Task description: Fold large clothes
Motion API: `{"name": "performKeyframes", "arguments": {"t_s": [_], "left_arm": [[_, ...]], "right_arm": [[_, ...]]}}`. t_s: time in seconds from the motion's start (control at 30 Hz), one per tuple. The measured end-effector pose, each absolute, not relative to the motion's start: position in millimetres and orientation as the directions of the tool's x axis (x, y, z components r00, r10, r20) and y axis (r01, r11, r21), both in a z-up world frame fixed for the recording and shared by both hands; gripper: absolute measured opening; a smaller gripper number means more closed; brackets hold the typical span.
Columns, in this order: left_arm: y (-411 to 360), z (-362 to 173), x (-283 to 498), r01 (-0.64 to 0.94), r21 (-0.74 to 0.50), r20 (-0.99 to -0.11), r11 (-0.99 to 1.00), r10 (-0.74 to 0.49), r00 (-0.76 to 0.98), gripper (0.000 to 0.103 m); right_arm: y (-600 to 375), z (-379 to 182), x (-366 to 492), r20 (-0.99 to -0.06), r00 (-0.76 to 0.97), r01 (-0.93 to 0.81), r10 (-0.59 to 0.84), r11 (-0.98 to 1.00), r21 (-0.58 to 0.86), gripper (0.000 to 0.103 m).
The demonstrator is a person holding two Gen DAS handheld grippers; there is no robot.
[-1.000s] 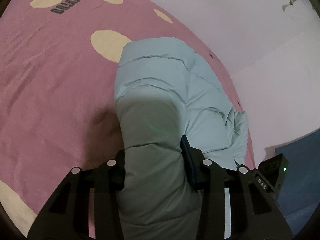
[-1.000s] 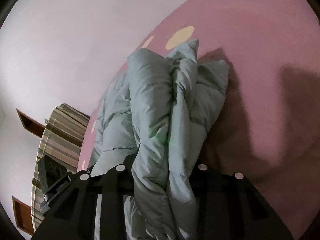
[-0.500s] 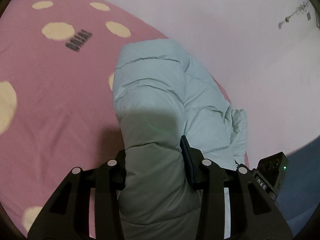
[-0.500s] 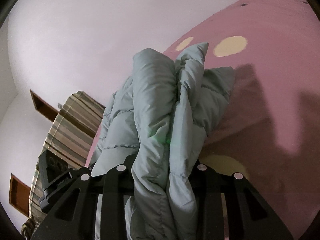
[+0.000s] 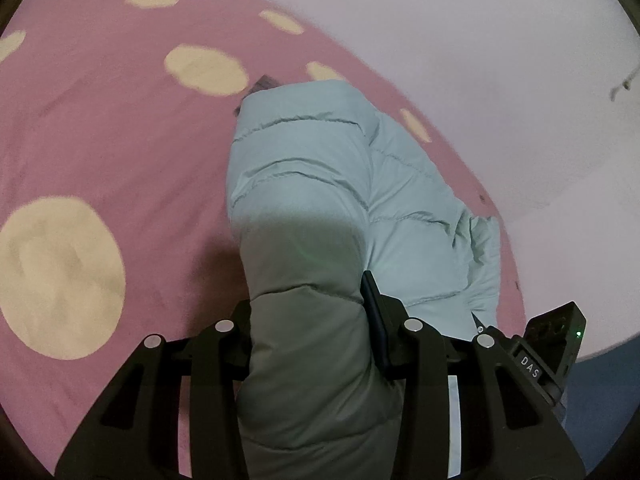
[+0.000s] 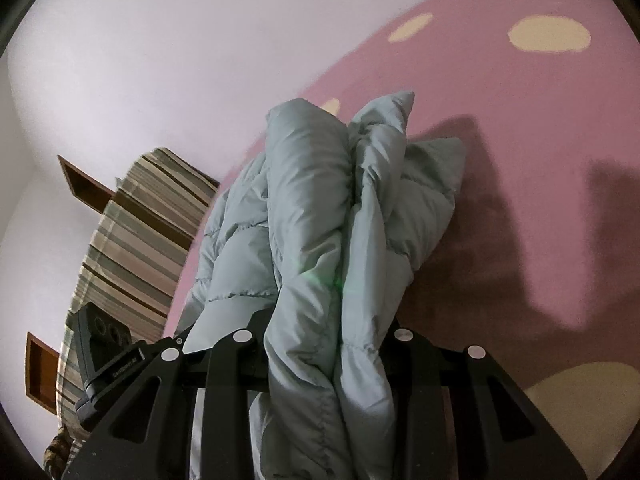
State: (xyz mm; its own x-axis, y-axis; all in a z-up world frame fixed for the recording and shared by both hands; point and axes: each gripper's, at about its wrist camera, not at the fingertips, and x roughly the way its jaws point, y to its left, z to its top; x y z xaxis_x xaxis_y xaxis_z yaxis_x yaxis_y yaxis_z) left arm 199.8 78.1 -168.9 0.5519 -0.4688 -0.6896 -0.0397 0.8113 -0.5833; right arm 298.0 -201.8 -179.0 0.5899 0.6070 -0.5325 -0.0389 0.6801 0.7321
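A pale blue-grey puffer jacket (image 5: pixel 304 184) hangs over the pink bed sheet (image 5: pixel 100 132), held at two places. My left gripper (image 5: pixel 308 320) is shut on a thick quilted fold of it; the fabric fills the gap between the fingers (image 5: pixel 376 312). In the right wrist view the same jacket (image 6: pixel 320 208) bunches into several upright folds, and my right gripper (image 6: pixel 324 332) is shut on that bunch. Each gripper's fingertips are buried in the fabric. The other gripper shows at the lower right of the left wrist view and at the lower left of the right wrist view.
The pink sheet carries cream dots (image 5: pixel 60 276) and runs up to a white wall (image 5: pixel 460 40). A striped cloth (image 6: pixel 136 240) and brown wooden boxes (image 6: pixel 80 184) on the wall lie to the left in the right wrist view. A dark blue surface (image 5: pixel 600 392) lies beyond the bed.
Both grippers have carried the jacket sideways across the bed; the dots and the wall have shifted in both views. The grips on the jacket look the same.
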Motion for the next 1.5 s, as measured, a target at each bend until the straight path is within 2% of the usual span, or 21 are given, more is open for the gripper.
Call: {"name": "performKeyframes", "arguments": {"t_s": [0.37, 0.47, 0.67, 0.9, 1.17, 1.37, 1.43, 1.5], "left_arm": [[82, -185, 201, -0.036, -0.554, -0.711, 0.831, -0.451, 0.540, 0.042], [81, -179, 203, -0.027, -0.540, -0.713, 0.841, -0.440, 0.546, 0.044], [75, -171, 197, -0.011, -0.454, -0.735, 0.891, -0.367, 0.571, 0.056], [72, -163, 186, 0.004, -0.381, -0.740, 0.924, -0.308, 0.598, 0.065], [72, -149, 174, -0.008, -0.349, -0.734, 0.937, -0.268, 0.624, 0.066], [71, -130, 150, -0.020, -0.325, -0.713, 0.946, -0.230, 0.663, 0.068], [69, -122, 139, -0.024, -0.296, -0.701, 0.955, -0.200, 0.684, 0.071], [67, -115, 130, -0.026, -0.270, -0.692, 0.963, -0.175, 0.700, 0.073]], "right_arm": [[-205, -209, 297, -0.563, 0.560, 0.026, 0.607, 0.666, 0.745, 0.035], [-193, -201, 300, -0.568, 0.562, 0.028, 0.602, 0.672, 0.740, 0.037], [-195, -192, 296, -0.593, 0.576, 0.041, 0.562, 0.705, 0.708, 0.052], [-184, -178, 290, -0.618, 0.595, 0.041, 0.514, 0.748, 0.662, 0.057], [-175, -157, 274, -0.617, 0.631, 0.033, 0.471, 0.777, 0.628, 0.057], [-169, -131, 250, -0.620, 0.675, 0.015, 0.399, 0.833, 0.552, 0.058], [-164, -122, 243, -0.625, 0.686, 0.007, 0.373, 0.855, 0.518, 0.064], [-161, -114, 234, -0.624, 0.701, 0.001, 0.344, 0.875, 0.483, 0.066]]}}
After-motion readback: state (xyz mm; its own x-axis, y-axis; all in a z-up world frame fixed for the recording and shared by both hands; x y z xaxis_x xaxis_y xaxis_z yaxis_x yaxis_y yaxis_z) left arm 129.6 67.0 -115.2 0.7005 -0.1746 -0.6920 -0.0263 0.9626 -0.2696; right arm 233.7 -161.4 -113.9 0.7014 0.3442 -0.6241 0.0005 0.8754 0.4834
